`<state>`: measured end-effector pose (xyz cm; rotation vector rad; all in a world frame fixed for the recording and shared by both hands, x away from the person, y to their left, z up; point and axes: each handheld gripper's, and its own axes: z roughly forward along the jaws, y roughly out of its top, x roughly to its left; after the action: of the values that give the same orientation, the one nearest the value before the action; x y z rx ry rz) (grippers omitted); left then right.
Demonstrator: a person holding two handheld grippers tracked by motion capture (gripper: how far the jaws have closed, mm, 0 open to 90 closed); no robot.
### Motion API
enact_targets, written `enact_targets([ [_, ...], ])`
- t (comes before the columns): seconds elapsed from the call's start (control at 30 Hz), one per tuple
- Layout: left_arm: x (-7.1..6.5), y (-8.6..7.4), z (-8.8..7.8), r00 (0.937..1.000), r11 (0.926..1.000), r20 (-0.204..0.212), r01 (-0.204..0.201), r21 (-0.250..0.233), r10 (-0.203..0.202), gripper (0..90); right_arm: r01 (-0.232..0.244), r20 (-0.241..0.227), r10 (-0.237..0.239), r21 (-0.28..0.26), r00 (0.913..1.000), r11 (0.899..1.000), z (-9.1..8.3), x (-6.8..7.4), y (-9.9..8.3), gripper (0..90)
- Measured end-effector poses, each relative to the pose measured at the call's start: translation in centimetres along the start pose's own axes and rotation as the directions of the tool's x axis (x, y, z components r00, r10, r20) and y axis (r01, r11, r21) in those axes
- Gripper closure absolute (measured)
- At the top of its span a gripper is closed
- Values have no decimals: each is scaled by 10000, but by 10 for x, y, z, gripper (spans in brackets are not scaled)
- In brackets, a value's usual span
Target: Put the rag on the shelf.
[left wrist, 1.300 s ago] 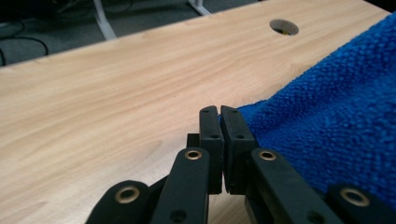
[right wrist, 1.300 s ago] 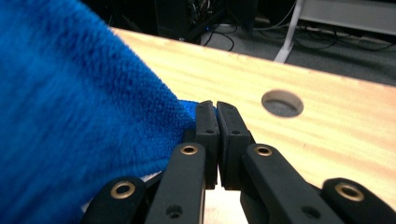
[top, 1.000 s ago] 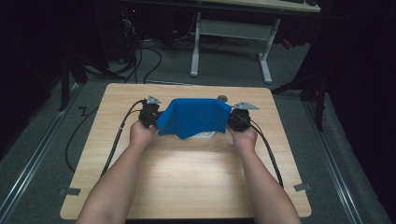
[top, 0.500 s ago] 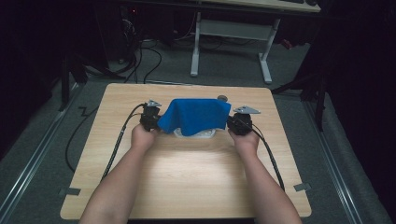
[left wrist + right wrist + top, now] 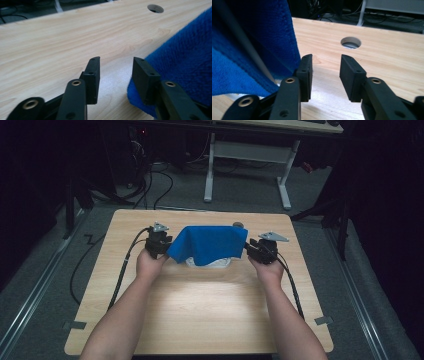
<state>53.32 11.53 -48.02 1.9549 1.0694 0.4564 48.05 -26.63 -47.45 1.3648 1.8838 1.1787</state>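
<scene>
A blue cloth [image 5: 210,244] lies draped over a white object [image 5: 212,264] at the middle back of the wooden table [image 5: 200,310]. My left gripper [image 5: 166,245] sits at the cloth's left edge. Its jaws have just been opening and stand open with bare wood between them [image 5: 115,61]. The cloth [image 5: 185,65] lies against the outside of the right-hand jaw. At the cloth's right edge my right gripper [image 5: 251,251] has also just been opening and holds nothing [image 5: 325,57]. There the cloth [image 5: 257,37] hangs beside the left-hand jaw.
A round hole [image 5: 351,42] pierces the tabletop near the back edge [image 5: 155,8]. Black cables [image 5: 125,270] trail from both grippers toward the person. A white desk frame [image 5: 210,170] stands on the grey floor behind the table.
Both grippers have opened and let go of the cloth's edges. The cloth has settled slightly over the white object. The hands have stayed where they were.
</scene>
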Motion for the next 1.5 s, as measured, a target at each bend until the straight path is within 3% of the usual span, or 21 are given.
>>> enact_targets([
  [0.17,2,4,-11,9992,9999,-409,-35,-146,29,525,102,112,-100,-201,9999,9997,-6,-3,3,574],
  [0.2,4,4,-17,9981,9991,-609,18,-415,-43,518,201,160,-197,-241,9997,9995,-8,-4,4,568],
  [0.3,7,3,-21,9976,9985,-658,182,-524,-216,511,285,198,-279,-291,9994,9992,-10,-4,5,563],
  [0.43,10,-2,-28,9943,9991,-1064,45,-427,-90,480,402,178,-396,-347,9991,9986,-12,-4,6,554],
  [0.93,9,-23,-45,9946,9992,-1036,66,-388,-106,476,660,298,-653,-235,9974,9975,-22,2,4,515],
  [1.07,10,-33,-51,9946,9991,-1019,163,-391,-203,479,776,275,-763,-499,9967,9957,-26,4,2,508],
  [1.17,10,-37,-56,9945,9985,-990,307,-447,-350,480,850,265,-840,-394,9961,9956,-29,4,-2,489],
  [1.37,2,-49,-70,9950,9987,-982,161,-485,-208,480,996,160,-996,-19,9949,9950,-39,8,-5,429],
  [1.4,-1,-53,-75,9954,9986,-950,54,-526,-104,478,1167,235,-1158,-414,9930,9923,-46,11,-9,441],
  [1.5,-4,-58,-80,9961,9983,-880,51,-573,-101,476,1278,154,-1275,-212,9917,9916,-54,13,-9,417],
])
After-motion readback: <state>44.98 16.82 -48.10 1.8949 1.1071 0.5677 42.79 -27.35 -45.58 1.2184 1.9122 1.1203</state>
